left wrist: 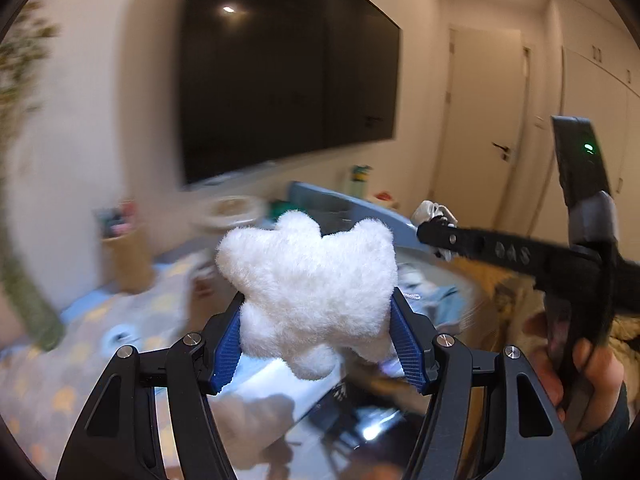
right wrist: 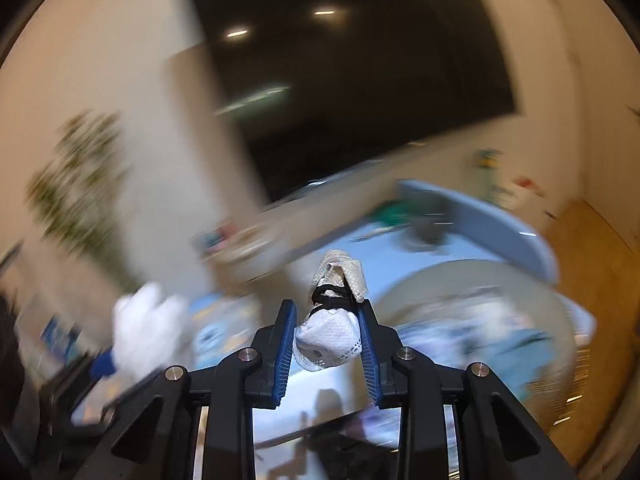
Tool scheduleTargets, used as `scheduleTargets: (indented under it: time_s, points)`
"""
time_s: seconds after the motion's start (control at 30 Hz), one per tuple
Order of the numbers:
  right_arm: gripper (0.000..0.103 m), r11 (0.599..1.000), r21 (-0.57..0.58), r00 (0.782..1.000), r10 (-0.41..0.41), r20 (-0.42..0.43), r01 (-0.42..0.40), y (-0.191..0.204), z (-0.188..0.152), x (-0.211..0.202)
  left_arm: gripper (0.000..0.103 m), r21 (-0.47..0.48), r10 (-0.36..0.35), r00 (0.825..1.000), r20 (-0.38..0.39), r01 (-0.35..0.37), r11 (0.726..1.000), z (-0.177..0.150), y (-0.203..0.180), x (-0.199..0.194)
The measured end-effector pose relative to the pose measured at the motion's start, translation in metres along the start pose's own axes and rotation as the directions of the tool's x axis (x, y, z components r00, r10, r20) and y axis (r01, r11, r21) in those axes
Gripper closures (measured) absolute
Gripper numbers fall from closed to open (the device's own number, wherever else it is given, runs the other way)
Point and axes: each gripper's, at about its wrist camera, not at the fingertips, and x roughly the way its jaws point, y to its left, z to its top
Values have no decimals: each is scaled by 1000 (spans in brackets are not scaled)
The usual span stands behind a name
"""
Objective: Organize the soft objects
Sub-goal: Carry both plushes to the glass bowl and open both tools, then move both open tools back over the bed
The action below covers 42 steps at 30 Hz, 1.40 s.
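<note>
Left gripper clamped on a fluffy white star-shaped plush toy, held aloft in front of a large dark wall-mounted screen. Right gripper closed on a small white mesh bundle tied with black cord, raised above a blurred round table. Surroundings smeared by motion.

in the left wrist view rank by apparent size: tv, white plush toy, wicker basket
1. tv, largest
2. white plush toy, though it sits close to the camera in the left gripper, which inflates it
3. wicker basket, smallest
</note>
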Motion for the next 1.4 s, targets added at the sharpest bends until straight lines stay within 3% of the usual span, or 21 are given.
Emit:
scheduleTargets:
  time_s: [0.07, 0.13, 0.33, 0.5, 0.6, 0.67, 0.77, 1.0, 1.13, 1.2, 1.3, 1.4]
  points:
    - [74, 994, 83, 997, -71, -22, 73, -42, 16, 7, 40, -26, -62, 997, -47, 61, 998, 10, -13, 37]
    - [74, 981, 145, 991, -118, -66, 126, -80, 24, 18, 40, -39, -78, 994, -74, 75, 996, 14, -20, 65]
    - [74, 961, 216, 976, -140, -168, 175, -142, 17, 53, 38, -78, -90, 983, -160, 78, 994, 12, -27, 134]
    - [73, 950, 251, 966, -131, -221, 187, -161, 5, 73, 22, -28, -62, 985, -162, 58, 998, 8, -35, 147]
    - [61, 943, 277, 962, -116, -246, 185, -177, 3, 77, 17, -21, -89, 982, -168, 87, 996, 11, -36, 145]
    - [48, 942, 288, 967, -105, -231, 171, -180, 3, 72, 16, -24, -104, 981, -162, 102, 995, 12, -35, 138]
    - [46, 947, 286, 976, -92, -197, 146, -178, 5, 62, 15, -27, -120, 980, -157, 117, 993, 9, -33, 126]
    - [45, 965, 245, 988, -61, -144, 95, -146, 13, 32, 15, 32, -132, 984, -122, 137, 990, 2, -30, 72]
    - [43, 982, 188, 995, -3, -101, 22, -107, 13, 13, 15, 9, -109, 992, -69, 110, 994, -4, -1, 21]
    - [39, 990, 142, 996, 34, -83, -22, -77, 12, 5, 6, -12, -90, 995, -46, 90, 996, -7, 21, -4]
    - [24, 995, 59, 994, 89, -65, -86, -27, 7, -3, 1, -59, -17, 1000, 7, 17, 998, -13, 68, -47]
    - [22, 985, -32, 983, 167, -81, -170, 29, -4, -2, 1, -104, 97, 995, 19, -95, 990, -22, 120, -84]
